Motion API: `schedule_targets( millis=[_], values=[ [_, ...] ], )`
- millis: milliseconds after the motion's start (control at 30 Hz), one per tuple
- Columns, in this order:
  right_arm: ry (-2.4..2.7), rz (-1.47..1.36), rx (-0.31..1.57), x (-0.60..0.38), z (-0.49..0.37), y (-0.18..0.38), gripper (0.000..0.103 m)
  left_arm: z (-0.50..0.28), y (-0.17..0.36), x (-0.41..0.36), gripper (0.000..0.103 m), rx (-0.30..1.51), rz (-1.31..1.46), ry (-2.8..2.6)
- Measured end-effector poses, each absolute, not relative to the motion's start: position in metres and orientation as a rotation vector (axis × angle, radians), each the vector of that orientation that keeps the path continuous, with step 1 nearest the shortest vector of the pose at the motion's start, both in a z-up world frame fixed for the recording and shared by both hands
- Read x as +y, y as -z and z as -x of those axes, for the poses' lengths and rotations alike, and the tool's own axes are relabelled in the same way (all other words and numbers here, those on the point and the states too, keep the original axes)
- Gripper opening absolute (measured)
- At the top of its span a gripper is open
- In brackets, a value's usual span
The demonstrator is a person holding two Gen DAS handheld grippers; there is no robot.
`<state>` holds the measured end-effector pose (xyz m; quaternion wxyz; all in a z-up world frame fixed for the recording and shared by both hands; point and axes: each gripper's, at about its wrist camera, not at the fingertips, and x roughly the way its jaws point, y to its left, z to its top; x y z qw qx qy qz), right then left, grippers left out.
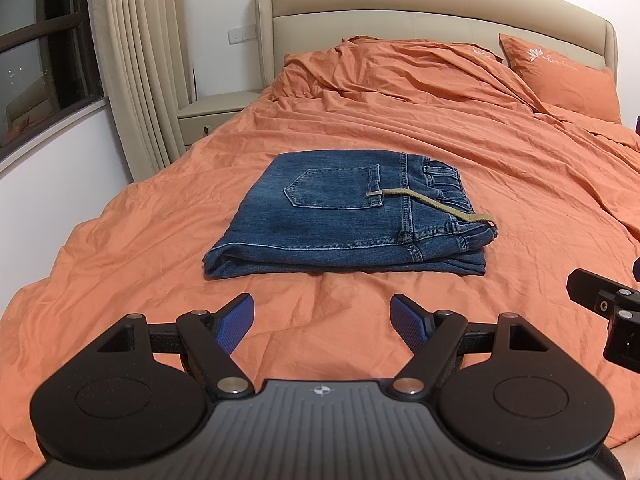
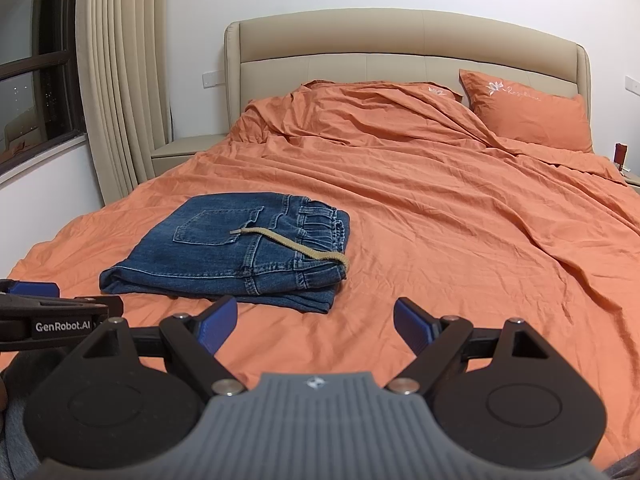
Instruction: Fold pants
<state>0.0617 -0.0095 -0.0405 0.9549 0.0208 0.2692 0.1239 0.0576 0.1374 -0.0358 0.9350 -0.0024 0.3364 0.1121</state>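
Blue denim pants [image 1: 344,216] lie folded in a compact rectangle on the orange bed cover [image 1: 500,184], back pocket up, with a tan drawstring [image 1: 440,206] trailing across the waistband. My left gripper [image 1: 322,316] is open and empty, held back from the near edge of the pants. In the right wrist view the pants [image 2: 236,252] lie ahead and to the left. My right gripper [image 2: 316,320] is open and empty, just short of their near right corner. Part of the left gripper [image 2: 52,312] shows at the left edge there.
The bed has a beige padded headboard [image 1: 400,8] and an orange pillow [image 1: 564,76] at the far right. A bedside cabinet [image 1: 212,116], beige curtain [image 1: 136,60] and window [image 1: 44,48] stand to the left. The bed cover is wrinkled.
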Motion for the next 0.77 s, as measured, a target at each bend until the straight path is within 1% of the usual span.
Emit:
schedule_targets(
  millis=[767],
  values=[
    [-0.247, -0.043, 0.553, -0.0114, -0.0636, 0.0383, 0.082, -0.0598, 0.0363, 0.1366, 0.091, 0.682, -0.009, -0.239]
  ],
)
